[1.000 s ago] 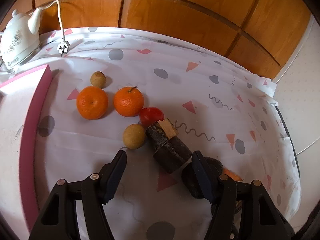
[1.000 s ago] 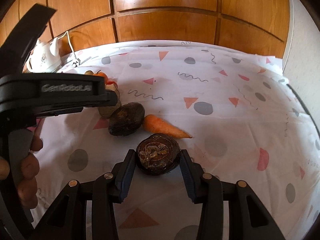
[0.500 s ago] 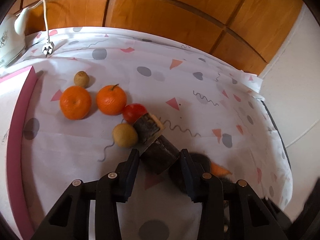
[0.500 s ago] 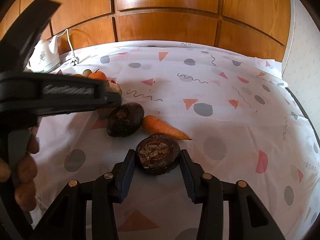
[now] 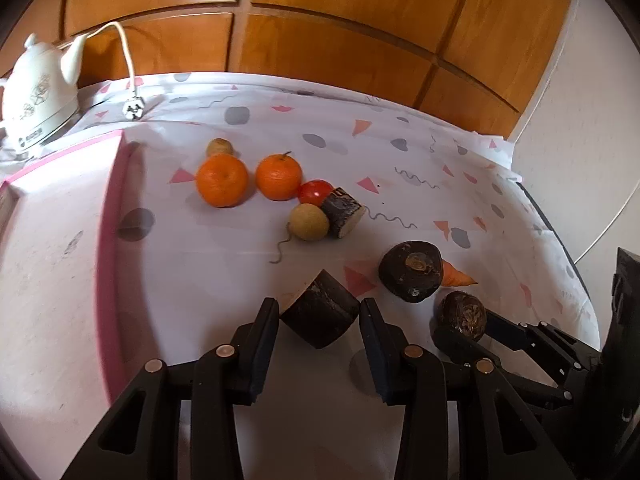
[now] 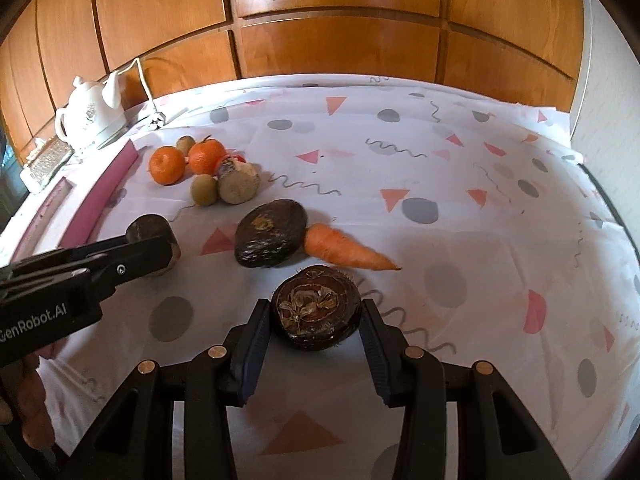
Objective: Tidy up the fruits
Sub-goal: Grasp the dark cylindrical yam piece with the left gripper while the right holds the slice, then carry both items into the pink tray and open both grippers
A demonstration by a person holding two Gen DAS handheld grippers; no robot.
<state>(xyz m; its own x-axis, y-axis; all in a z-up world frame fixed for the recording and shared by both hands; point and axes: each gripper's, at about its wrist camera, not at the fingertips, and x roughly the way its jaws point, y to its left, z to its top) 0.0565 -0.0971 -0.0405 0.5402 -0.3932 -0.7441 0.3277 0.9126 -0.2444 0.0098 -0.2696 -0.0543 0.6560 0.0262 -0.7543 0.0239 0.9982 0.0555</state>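
A: Nearest first. What is each claw doing?

B: The left gripper point(image 5: 320, 316) pinches a dark stub of root point(image 5: 320, 314), a cut cylinder tilted on the cloth. Its jaws have just been closing, and the stub sits between the pads. The right gripper point(image 6: 316, 316) is clamped on a dark round bulb point(image 6: 316, 308), cut face toward the lens, with both pads against its sides.

A: And just past them?

B: A second dark bulb point(image 6: 270, 234) lies on the cloth with a carrot point(image 6: 346, 250) touching its right side, tip pointing right. Both lie just beyond the right claw, apart from it.

A: Where are the fruits?

B: Further back and left, in a tight cluster: two oranges point(image 5: 222, 180) side by side, a small kiwi point(image 5: 219, 147) behind the left one, a red tomato point(image 5: 316, 192), a pale round fruit point(image 5: 309, 222) and another cut stub point(image 5: 343, 212) touching it.

A: Edges?

B: A pink-rimmed board point(image 5: 108, 240) runs along the left, near the left orange. A white kettle point(image 5: 38, 100) stands at the far left corner, its plug point(image 5: 134, 109) lying on the tablecloth point(image 6: 460, 168). Wooden panels point(image 6: 340, 20) close the back. The cloth's right half, beyond the carrot, is bare out to its far and right hems.
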